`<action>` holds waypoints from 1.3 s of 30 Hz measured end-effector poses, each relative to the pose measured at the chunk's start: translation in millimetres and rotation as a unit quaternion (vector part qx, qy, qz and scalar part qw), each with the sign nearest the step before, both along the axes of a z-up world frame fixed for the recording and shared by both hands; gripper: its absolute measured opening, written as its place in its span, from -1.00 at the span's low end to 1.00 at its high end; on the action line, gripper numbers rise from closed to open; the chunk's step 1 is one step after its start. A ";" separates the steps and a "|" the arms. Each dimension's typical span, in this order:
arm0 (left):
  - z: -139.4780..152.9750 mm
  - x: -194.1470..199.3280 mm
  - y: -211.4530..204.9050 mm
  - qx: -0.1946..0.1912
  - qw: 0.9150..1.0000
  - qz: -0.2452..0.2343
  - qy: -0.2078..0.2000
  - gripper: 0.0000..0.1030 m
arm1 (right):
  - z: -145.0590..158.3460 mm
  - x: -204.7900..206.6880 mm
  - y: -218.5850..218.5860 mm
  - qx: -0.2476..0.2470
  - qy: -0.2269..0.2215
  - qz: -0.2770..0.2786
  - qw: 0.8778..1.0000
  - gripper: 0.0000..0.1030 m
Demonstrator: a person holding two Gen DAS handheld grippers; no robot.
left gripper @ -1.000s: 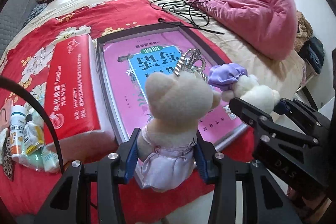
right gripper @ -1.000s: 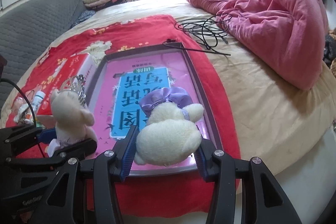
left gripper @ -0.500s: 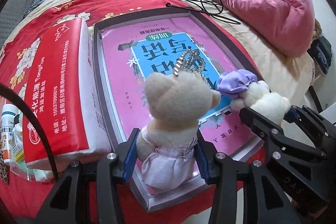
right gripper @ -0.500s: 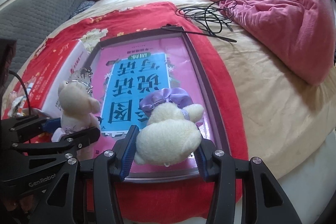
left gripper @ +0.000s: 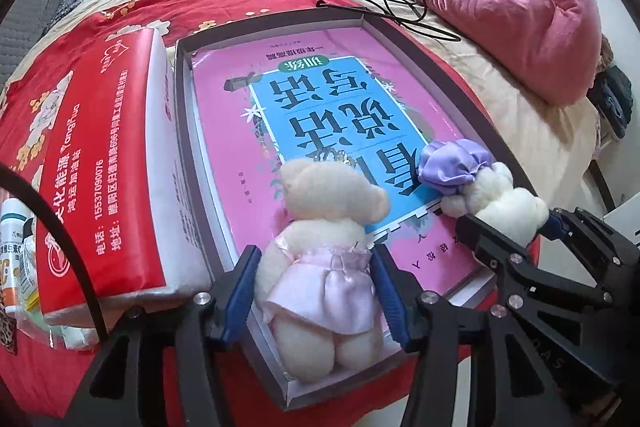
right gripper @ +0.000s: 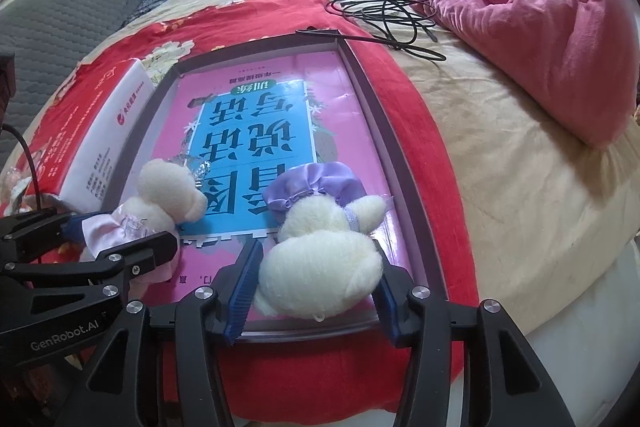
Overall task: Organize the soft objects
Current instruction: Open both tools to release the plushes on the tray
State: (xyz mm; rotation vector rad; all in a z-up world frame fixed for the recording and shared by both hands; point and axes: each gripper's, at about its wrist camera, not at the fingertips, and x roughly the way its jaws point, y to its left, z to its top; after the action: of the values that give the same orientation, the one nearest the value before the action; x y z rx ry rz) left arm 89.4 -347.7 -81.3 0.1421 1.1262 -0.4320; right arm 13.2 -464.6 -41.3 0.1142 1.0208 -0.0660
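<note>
My left gripper (left gripper: 316, 291) is shut on a cream bear in a pink dress (left gripper: 324, 251), which lies low inside the near end of a dark-rimmed tray (left gripper: 182, 131) holding a pink and blue book (left gripper: 320, 115). My right gripper (right gripper: 316, 291) is shut on a white plush with a purple cap (right gripper: 320, 247), resting on the book near the tray's front rim (right gripper: 412, 211). The bear also shows in the right wrist view (right gripper: 160, 203); the white plush also shows in the left wrist view (left gripper: 492, 195).
A red and white tissue pack (left gripper: 92, 163) lies left of the tray on a red floral cloth (right gripper: 256, 11). Medicine bottles (left gripper: 12, 251) sit at far left. Black cables (right gripper: 388, 11) and a pink quilt (right gripper: 532, 23) lie beyond.
Both grippers have moved forward and down, carrying the toys from above the tray's near edge onto the book inside it. The bear now lies lower.
</note>
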 end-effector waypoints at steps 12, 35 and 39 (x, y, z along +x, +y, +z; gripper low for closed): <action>3.4 -2.7 1.7 -0.023 1.000 -0.010 0.005 0.34 | 20.7 -23.2 -1.7 -0.023 -0.015 -0.006 1.000 0.33; 33.2 -24.7 40.7 -0.080 0.997 -0.002 -0.001 0.54 | 28.8 -37.9 -13.1 -0.031 -0.024 -0.047 0.998 0.38; 42.1 -27.4 48.7 -0.085 0.996 0.003 -0.009 0.54 | 34.6 -39.4 -7.3 -0.029 -0.031 -0.044 0.998 0.39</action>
State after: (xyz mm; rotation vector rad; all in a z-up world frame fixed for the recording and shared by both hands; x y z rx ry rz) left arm 62.0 -299.0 -39.2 -0.0062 1.0669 -0.5188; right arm -26.2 -471.9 -6.7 0.1084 0.9517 -0.1715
